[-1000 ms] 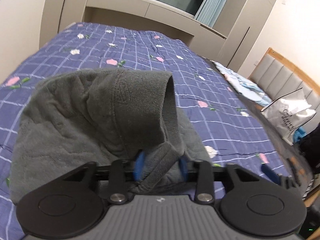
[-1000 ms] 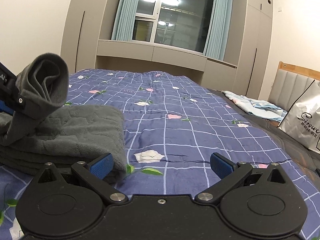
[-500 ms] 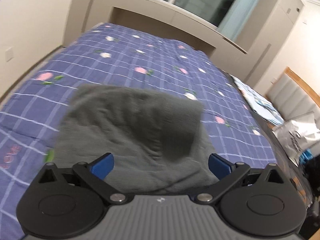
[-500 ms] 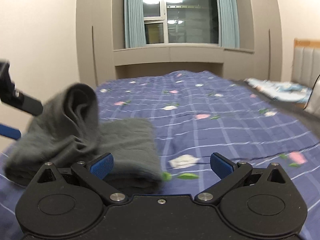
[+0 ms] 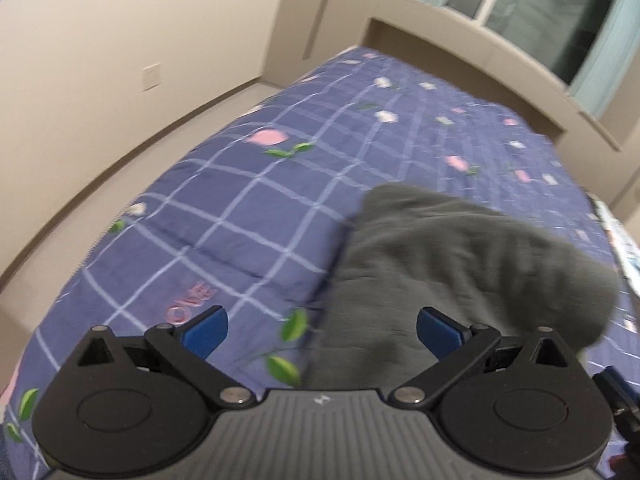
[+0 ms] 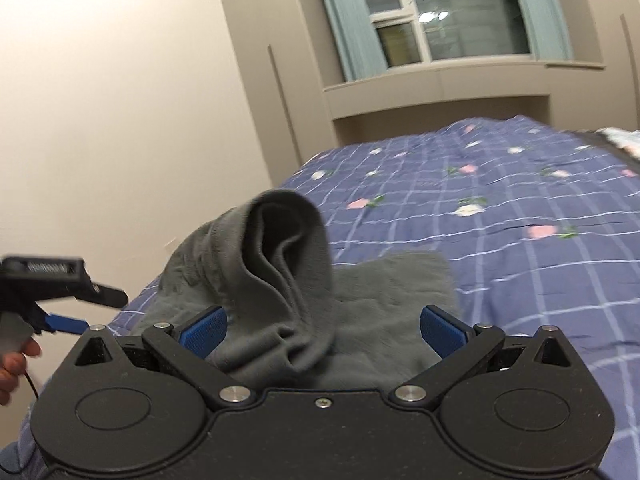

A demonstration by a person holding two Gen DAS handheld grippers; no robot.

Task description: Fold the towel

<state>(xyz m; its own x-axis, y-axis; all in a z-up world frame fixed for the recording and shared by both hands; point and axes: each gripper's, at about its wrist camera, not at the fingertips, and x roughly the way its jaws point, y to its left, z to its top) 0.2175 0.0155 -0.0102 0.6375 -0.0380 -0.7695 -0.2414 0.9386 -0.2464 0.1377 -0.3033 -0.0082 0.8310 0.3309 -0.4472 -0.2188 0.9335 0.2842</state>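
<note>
A dark grey towel (image 5: 460,264) lies folded on the purple checked quilt (image 5: 248,216). One corner flap (image 6: 288,248) stands up in a loose curl above the stack. In the left wrist view my left gripper (image 5: 320,336) is open, nothing is pinched, and the towel's left edge lies between its blue pads (image 5: 438,336). My right gripper (image 6: 322,332) is open just before the towel, with the curled flap rising between its wide-apart pads. In the right wrist view the left gripper (image 6: 92,308) hangs off the towel's left side, held by a hand (image 6: 12,360).
The bed's left edge (image 5: 100,240) drops to a strip of floor along a beige wall with a socket plate (image 5: 152,76). Cabinets and a window (image 6: 452,20) stand past the far end. Pale bedding (image 6: 624,136) lies at the far right. Bare quilt stretches right of the towel.
My left gripper let go of the towel's corner, opened wide and swung off to the left. The flap stays curled up. My right gripper turned left and came closer to the towel.
</note>
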